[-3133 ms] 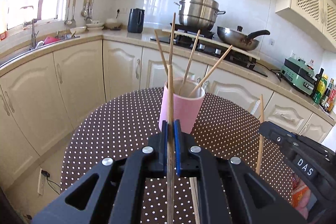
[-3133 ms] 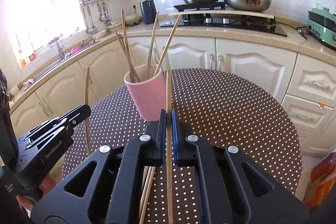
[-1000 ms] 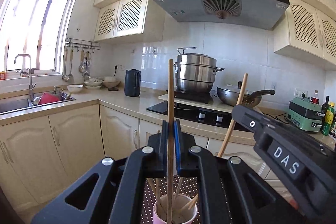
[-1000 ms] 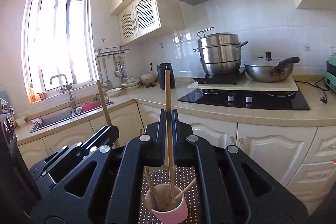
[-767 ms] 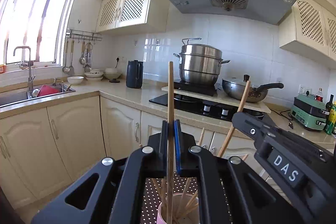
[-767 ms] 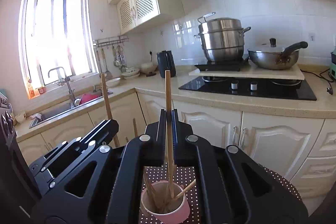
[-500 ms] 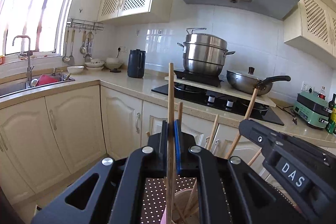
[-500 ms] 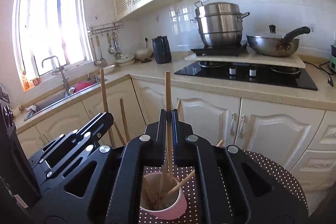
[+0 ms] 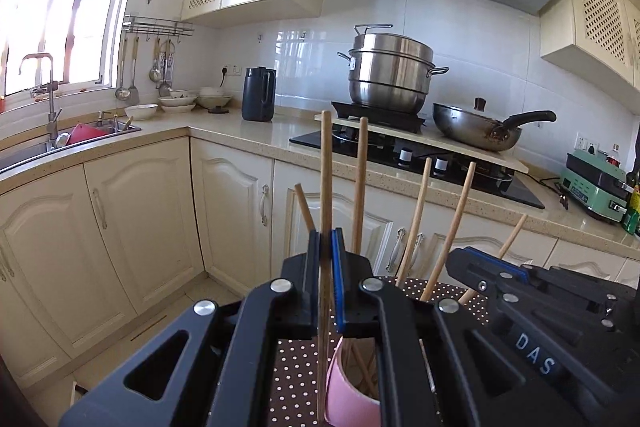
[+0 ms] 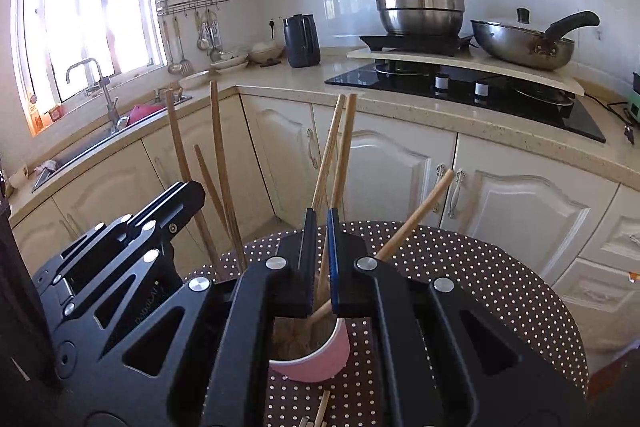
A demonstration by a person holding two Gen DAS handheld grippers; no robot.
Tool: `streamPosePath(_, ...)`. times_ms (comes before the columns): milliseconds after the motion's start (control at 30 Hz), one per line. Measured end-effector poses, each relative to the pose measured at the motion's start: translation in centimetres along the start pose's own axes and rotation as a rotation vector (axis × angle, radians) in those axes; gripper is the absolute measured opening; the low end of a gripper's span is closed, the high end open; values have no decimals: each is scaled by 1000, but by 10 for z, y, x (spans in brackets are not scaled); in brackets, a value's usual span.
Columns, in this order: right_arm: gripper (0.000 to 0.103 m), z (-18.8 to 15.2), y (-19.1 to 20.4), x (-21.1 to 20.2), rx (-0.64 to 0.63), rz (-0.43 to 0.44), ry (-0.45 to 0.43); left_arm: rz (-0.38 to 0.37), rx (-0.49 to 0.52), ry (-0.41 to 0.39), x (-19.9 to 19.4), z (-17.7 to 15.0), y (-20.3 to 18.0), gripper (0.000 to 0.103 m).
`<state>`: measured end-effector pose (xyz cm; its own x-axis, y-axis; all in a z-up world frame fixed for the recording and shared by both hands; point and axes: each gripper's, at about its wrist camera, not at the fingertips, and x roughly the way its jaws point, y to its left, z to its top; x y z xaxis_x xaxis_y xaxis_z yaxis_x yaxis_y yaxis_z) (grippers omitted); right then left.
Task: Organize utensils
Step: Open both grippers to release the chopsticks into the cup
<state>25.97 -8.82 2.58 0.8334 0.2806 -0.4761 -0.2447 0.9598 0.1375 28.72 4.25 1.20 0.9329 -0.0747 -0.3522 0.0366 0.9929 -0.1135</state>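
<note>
The left gripper (image 9: 326, 247) pinches an upright wooden chopstick (image 9: 325, 163) over the pink cup (image 9: 340, 393). The right gripper (image 10: 320, 227) clamps another chopstick (image 10: 343, 147) leaning into that cup.

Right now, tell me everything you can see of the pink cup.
The cup is a plain pale pink tumbler, smooth and matte, possibly plastic or paper, standing upright on the dotted tablecloth near the table's middle. Its mouth is open and holds several wooden chopsticks leaning out at different angles. Both tools hover right over it and hide much of its rim. The right tool is shut on a chopstick that reaches down into the cup. Loose chopsticks lie on the cloth just in front of it.
</note>
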Motion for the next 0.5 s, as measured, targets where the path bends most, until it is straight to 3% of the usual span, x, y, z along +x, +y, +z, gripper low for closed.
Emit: streamPosePath(500, 6, -6, -14, -9, 7, 3, 13, 26, 23, -157, -47, 34, -13, 7)
